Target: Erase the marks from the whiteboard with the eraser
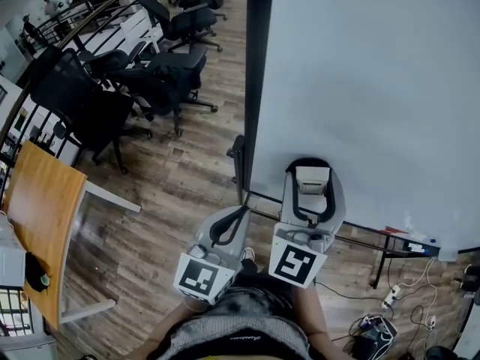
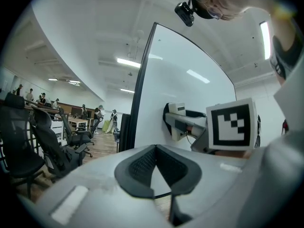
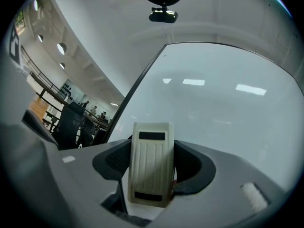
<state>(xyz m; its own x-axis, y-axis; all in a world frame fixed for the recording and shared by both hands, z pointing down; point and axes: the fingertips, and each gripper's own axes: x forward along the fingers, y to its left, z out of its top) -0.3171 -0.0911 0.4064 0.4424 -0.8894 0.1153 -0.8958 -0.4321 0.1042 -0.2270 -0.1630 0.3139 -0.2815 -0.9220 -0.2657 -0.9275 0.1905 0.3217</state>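
Note:
The big whiteboard (image 1: pixel 375 88) stands upright at the right, and I see no clear marks on its surface. My right gripper (image 1: pixel 312 168) is shut on a cream ribbed eraser (image 1: pixel 312 181), which it holds at the board's lower left part. In the right gripper view the eraser (image 3: pixel 151 167) sits between the dark pads (image 3: pixel 114 161), with the whiteboard (image 3: pixel 213 108) just beyond. My left gripper (image 1: pixel 229 229) is shut on nothing, lower and to the left, near the board's black side frame (image 1: pixel 257 81). The left gripper view shows its own joined jaw tips (image 2: pixel 155 148) and the right gripper (image 2: pixel 183 122) against the whiteboard (image 2: pixel 190 80).
Several black office chairs (image 1: pixel 161 73) stand on the wood floor to the left. A wooden-topped table (image 1: pixel 45 223) is at the near left. Beneath the board are its stand leg (image 1: pixel 381 265) and a power strip with cables (image 1: pixel 390 298).

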